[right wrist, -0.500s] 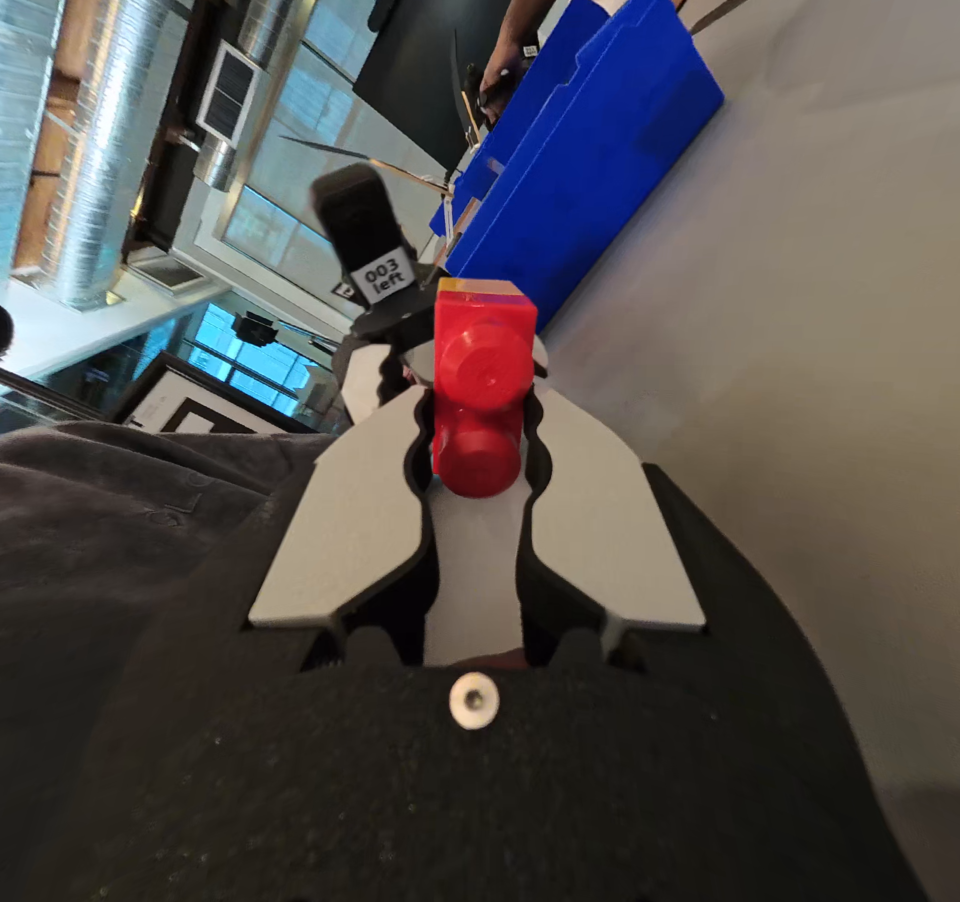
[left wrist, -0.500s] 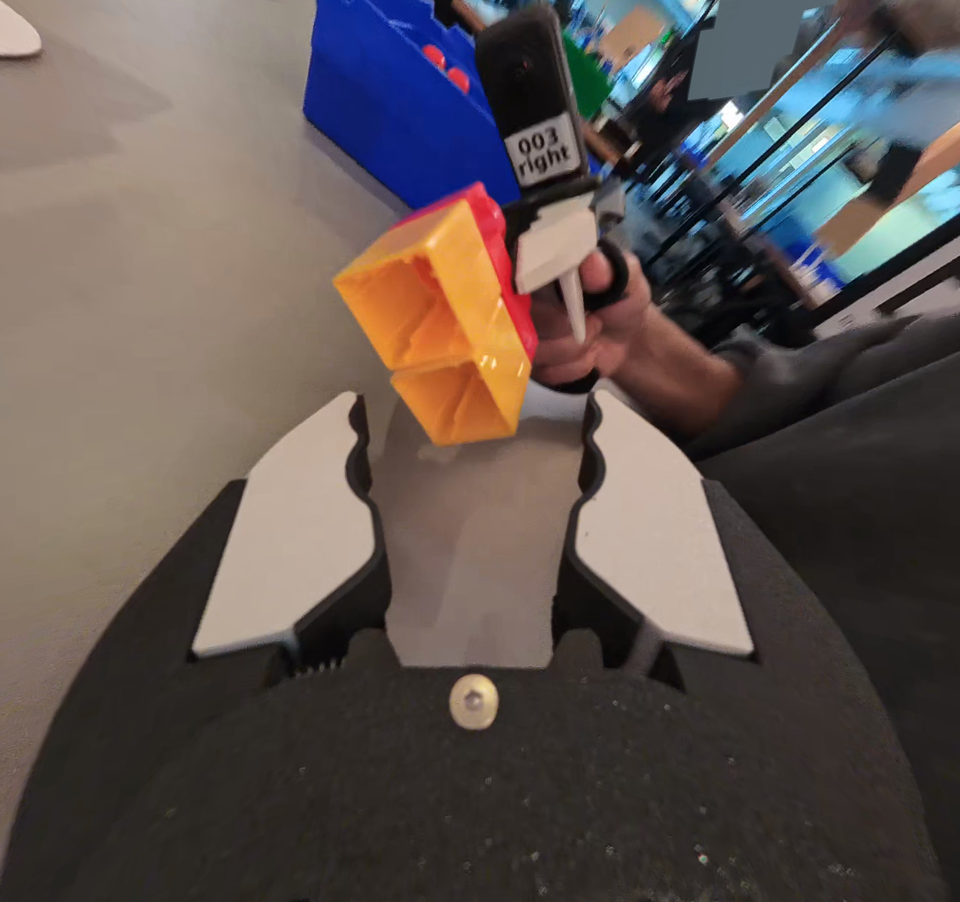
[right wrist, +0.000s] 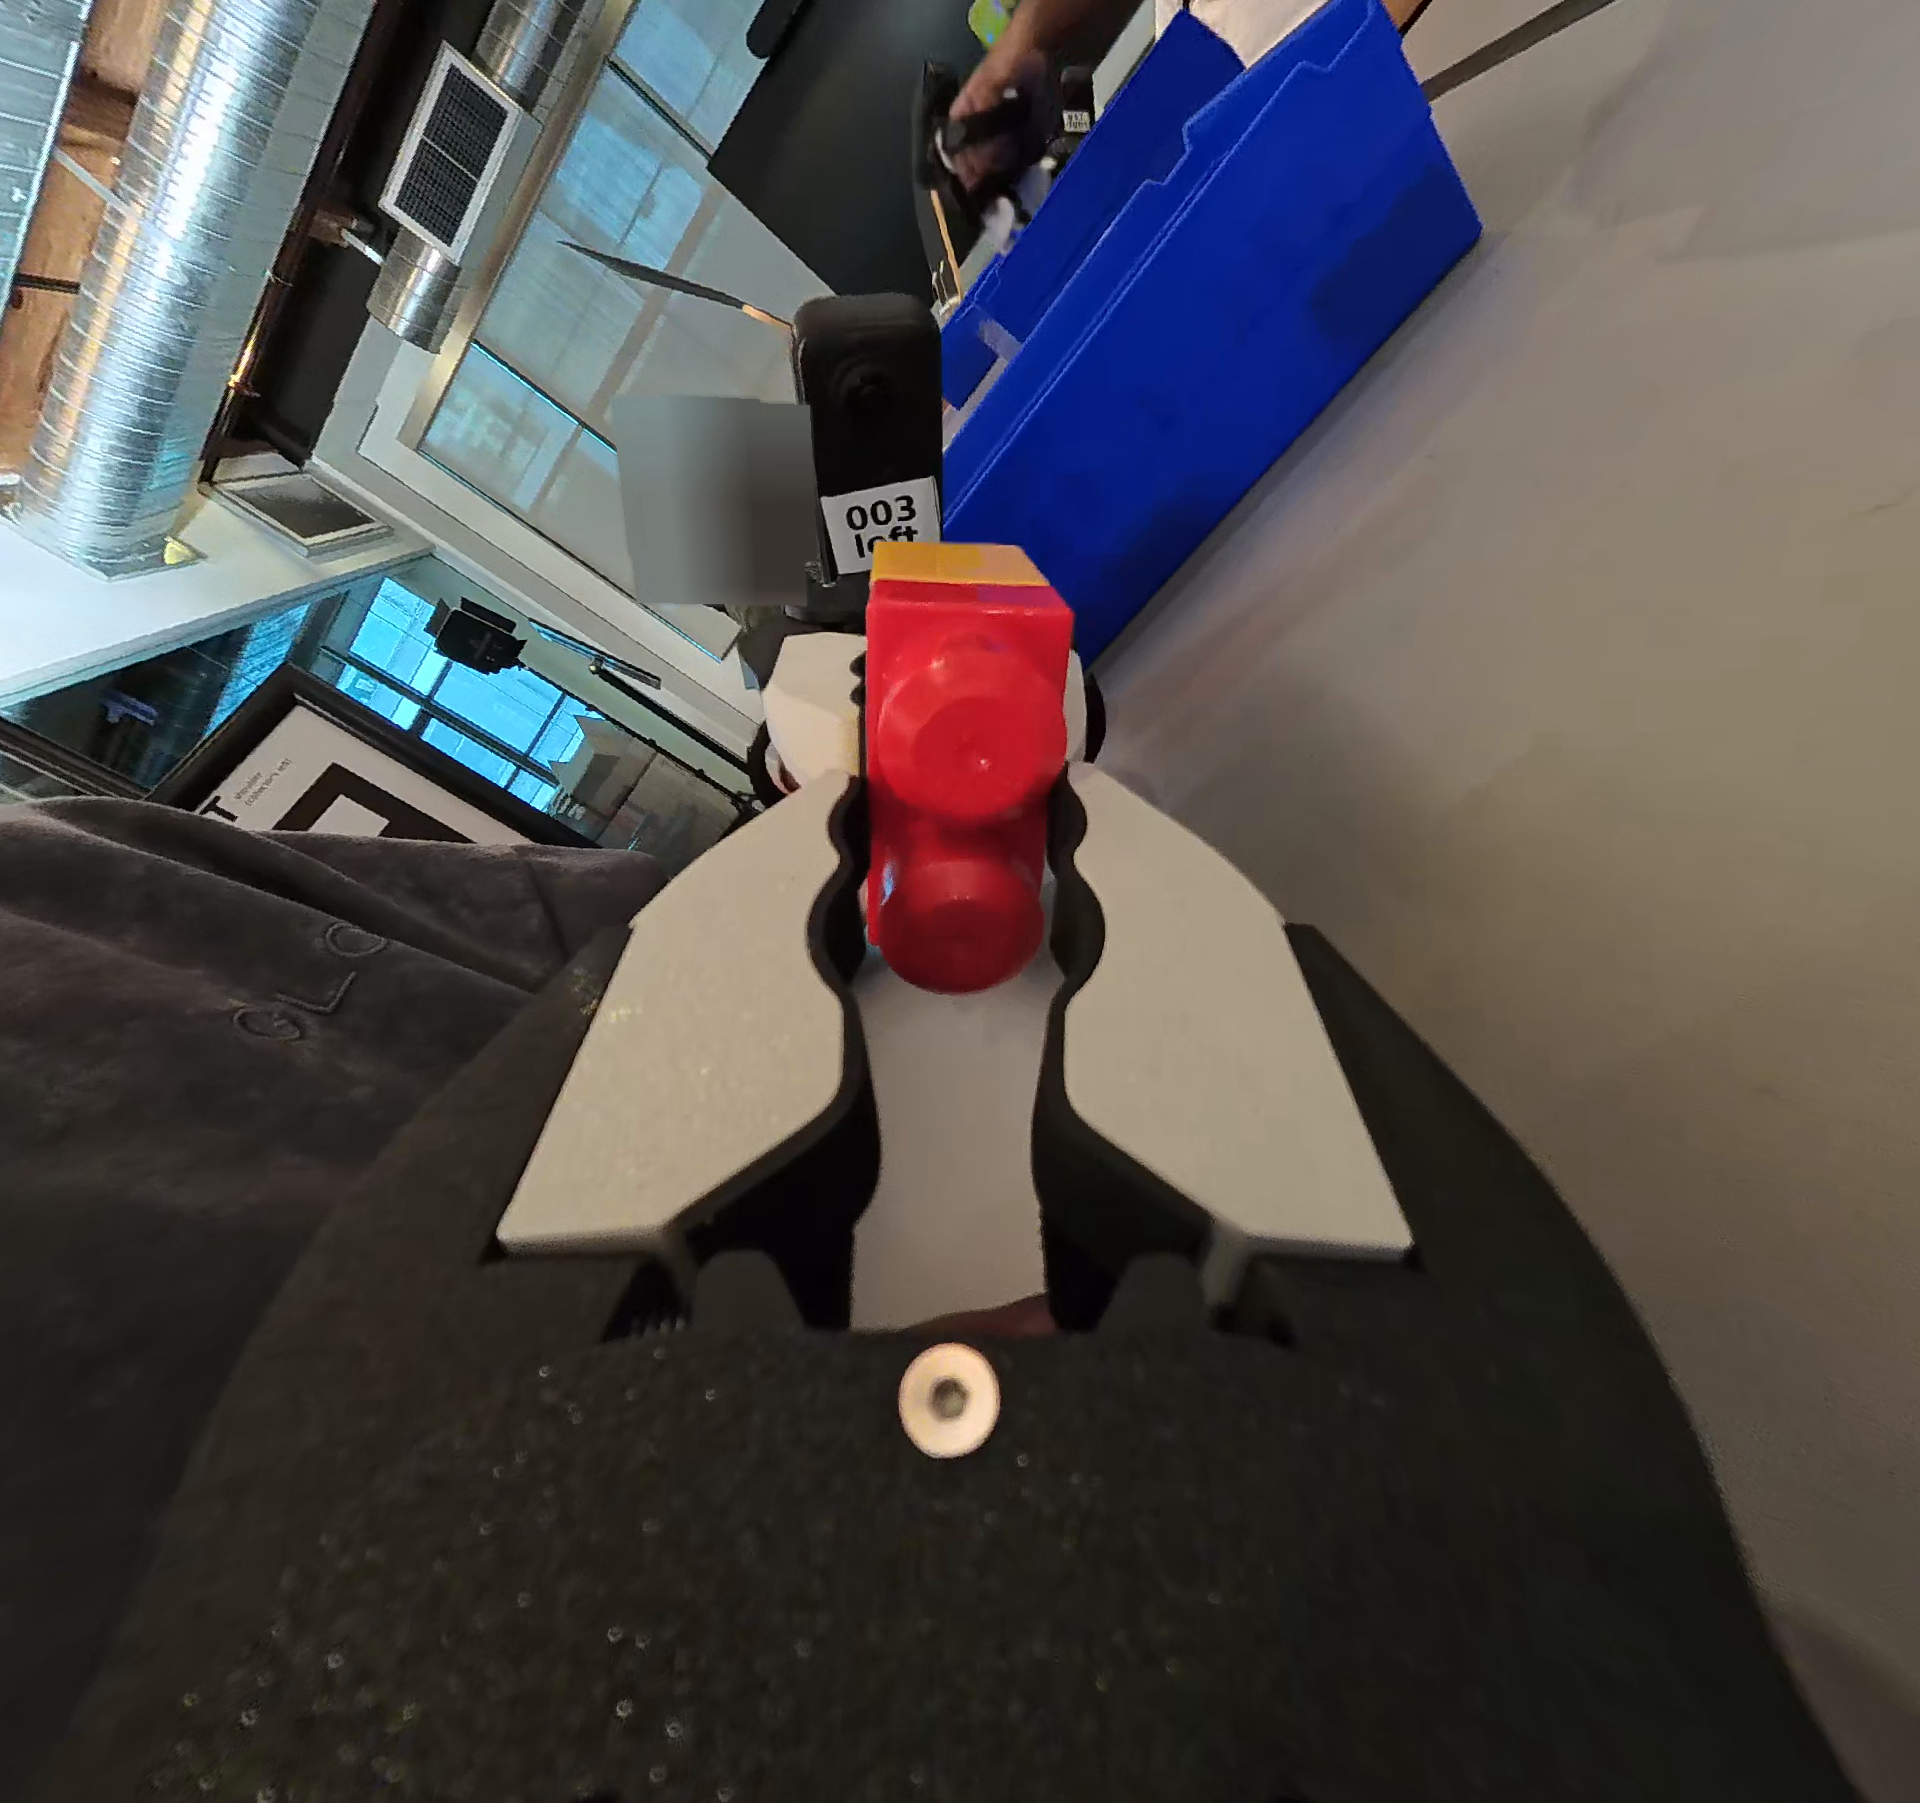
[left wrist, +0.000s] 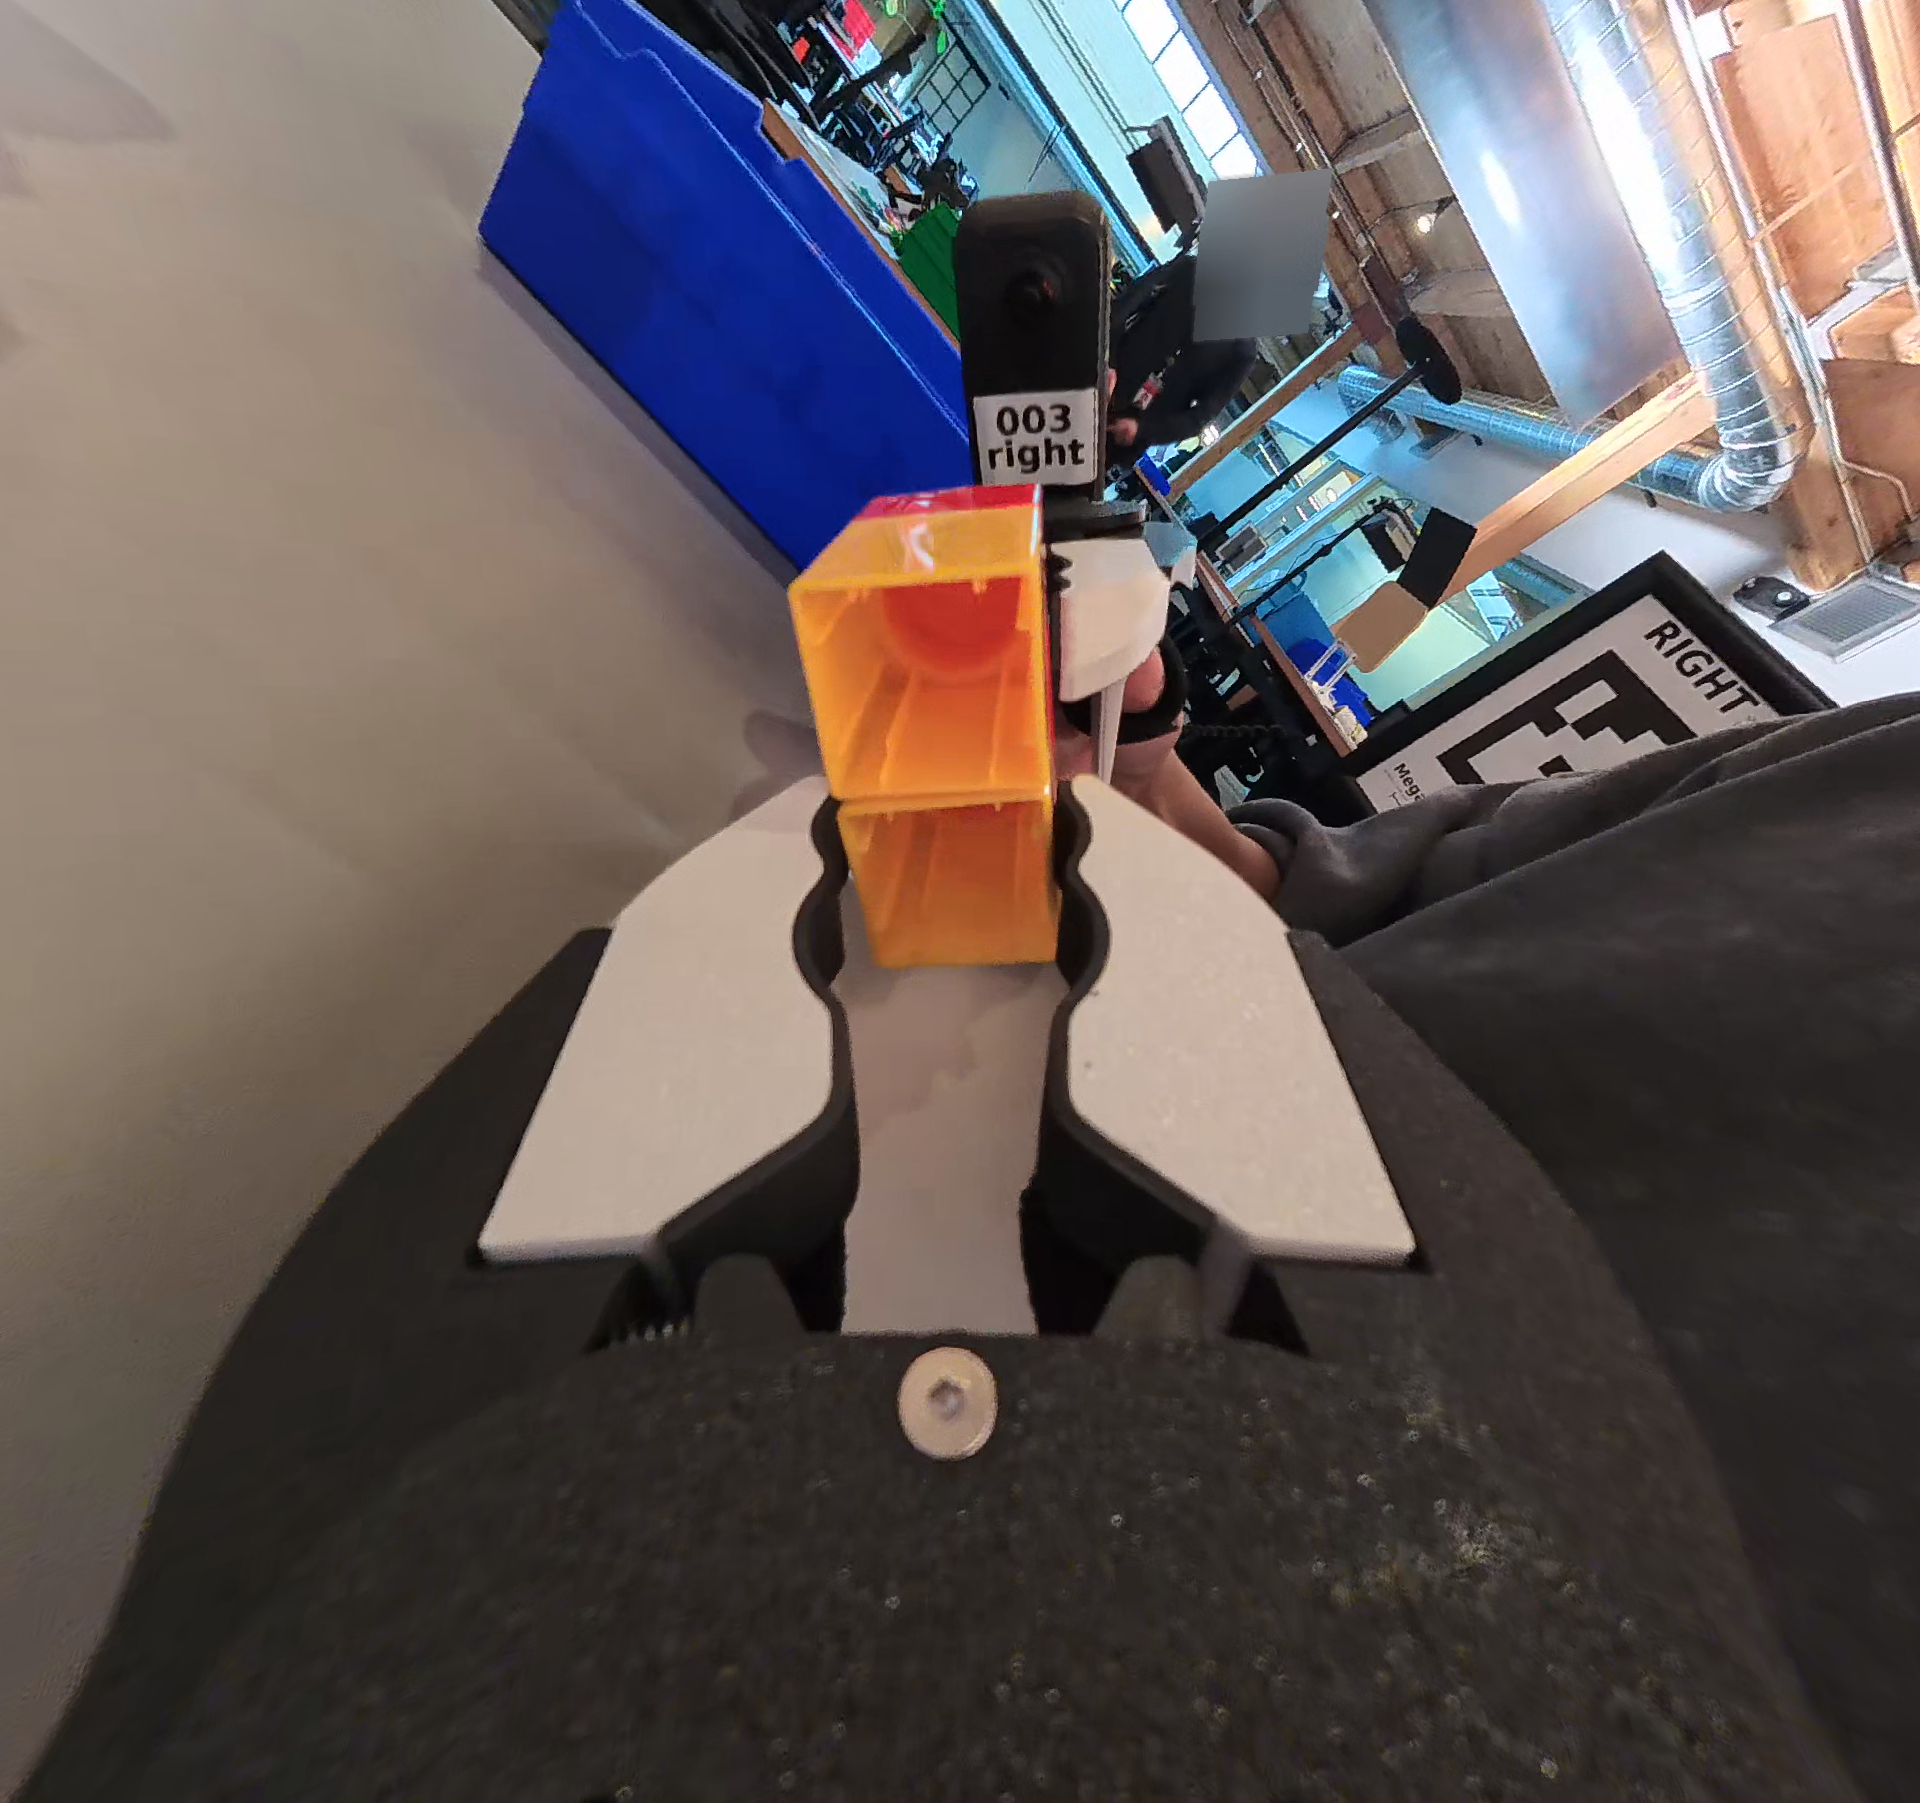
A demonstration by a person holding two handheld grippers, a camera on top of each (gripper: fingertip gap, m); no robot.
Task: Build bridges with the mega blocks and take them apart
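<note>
Matte grey table [left wrist: 260, 610]; glossy hollow orange block [left wrist: 935, 777], studded red block [right wrist: 961, 797].

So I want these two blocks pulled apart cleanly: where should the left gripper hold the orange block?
On the orange block's two flat side walls, near its open end, coming straight at its hollow underside. Those walls are parallel and already sit between the left gripper's fingers, opposite the right gripper on the red block.
</note>
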